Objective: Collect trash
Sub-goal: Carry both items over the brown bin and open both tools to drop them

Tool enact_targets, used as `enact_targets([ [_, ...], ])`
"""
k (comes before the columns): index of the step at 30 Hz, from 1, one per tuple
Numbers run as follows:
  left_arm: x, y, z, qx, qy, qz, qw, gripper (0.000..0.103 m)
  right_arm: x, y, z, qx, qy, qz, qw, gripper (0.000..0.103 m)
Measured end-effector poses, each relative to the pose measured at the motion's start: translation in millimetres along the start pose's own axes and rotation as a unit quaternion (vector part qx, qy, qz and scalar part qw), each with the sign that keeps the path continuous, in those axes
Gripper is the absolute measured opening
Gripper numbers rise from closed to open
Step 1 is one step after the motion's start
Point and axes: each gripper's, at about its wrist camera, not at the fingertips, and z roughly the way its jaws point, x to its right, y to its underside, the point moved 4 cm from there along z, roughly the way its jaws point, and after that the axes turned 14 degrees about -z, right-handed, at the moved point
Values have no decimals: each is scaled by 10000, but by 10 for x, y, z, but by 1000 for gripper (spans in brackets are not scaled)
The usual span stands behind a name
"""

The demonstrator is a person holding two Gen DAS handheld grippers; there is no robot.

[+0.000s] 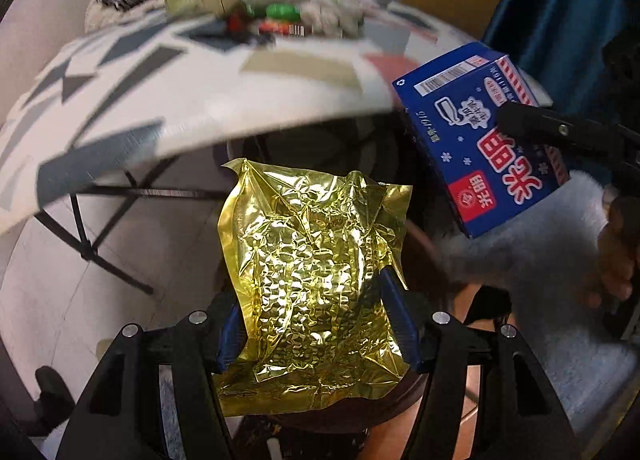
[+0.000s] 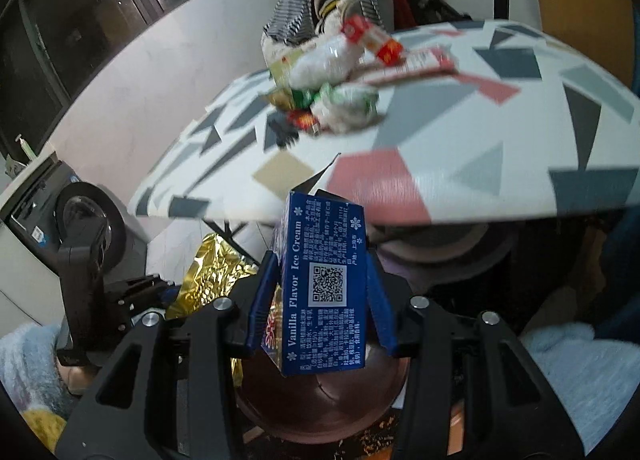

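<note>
Fingers of both grippers are clenched on trash, near the patterned table (image 2: pixel 460 147). Left gripper (image 1: pixel 316 324) grasps the gold foil bag (image 1: pixel 316 284); right gripper (image 2: pixel 320 300) grasps the blue ice-cream box (image 2: pixel 324 284), over a brown bin (image 2: pixel 320 408).

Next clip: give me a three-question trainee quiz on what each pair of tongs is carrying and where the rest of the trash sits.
1. True or false: the left tongs are empty.
2. What do the right tongs hold? A) blue ice cream box B) green wrapper C) bottle
3. Fill in: the remaining trash pile lies on the patterned ____.

Key: 1 false, they grip the gold foil bag; 2 A; 3 table.
</note>
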Motion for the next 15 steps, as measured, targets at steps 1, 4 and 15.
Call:
enact_targets([
  [1, -13, 18, 48, -73, -39, -16, 10000, 60, 3, 37, 19, -34, 21, -6, 10000, 46],
  [4, -64, 77, 190, -330, -117, -107, 9993, 60, 36, 119, 92, -70, -1, 0, 10000, 46],
  [15, -95, 110, 300, -447, -165, -146, 9988, 75, -98, 226, 332, -469, 68, -465, 9978, 45],
])
